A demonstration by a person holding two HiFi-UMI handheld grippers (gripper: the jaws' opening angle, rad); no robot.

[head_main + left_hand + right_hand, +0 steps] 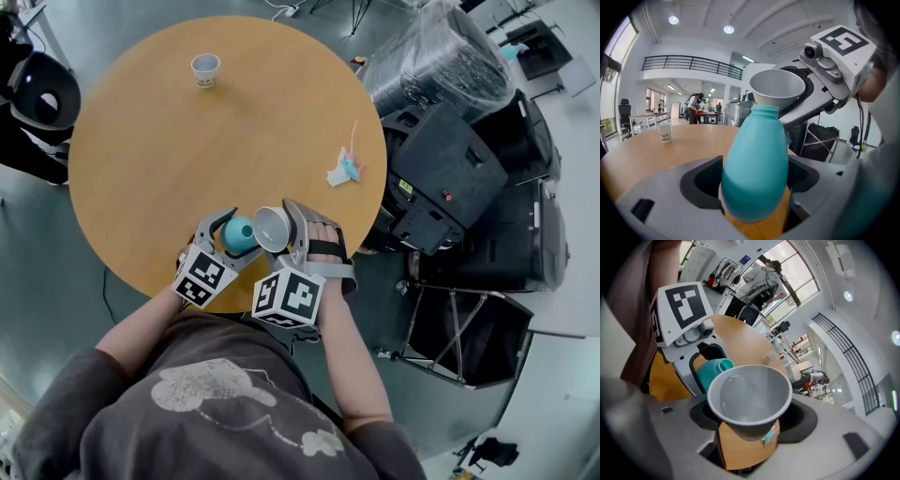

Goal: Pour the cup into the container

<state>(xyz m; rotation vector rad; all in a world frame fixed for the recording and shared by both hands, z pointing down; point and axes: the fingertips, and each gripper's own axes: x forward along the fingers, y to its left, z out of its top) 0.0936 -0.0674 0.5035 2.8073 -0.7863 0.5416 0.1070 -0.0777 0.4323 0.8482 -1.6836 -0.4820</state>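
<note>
A teal, narrow-necked container stands near the front edge of the round wooden table. My left gripper is shut on its belly. A grey cup sits in my right gripper, whose jaws are shut on its lower part. The cup hangs right beside and slightly above the container's mouth, its opening facing up. I cannot tell whether cup and container touch. The inside of the cup looks pale and glossy.
A white paper cup stands at the table's far side. A small crumpled wrapper with a pink straw lies near the right edge. Black equipment cases crowd the floor on the right, and a black chair is on the left.
</note>
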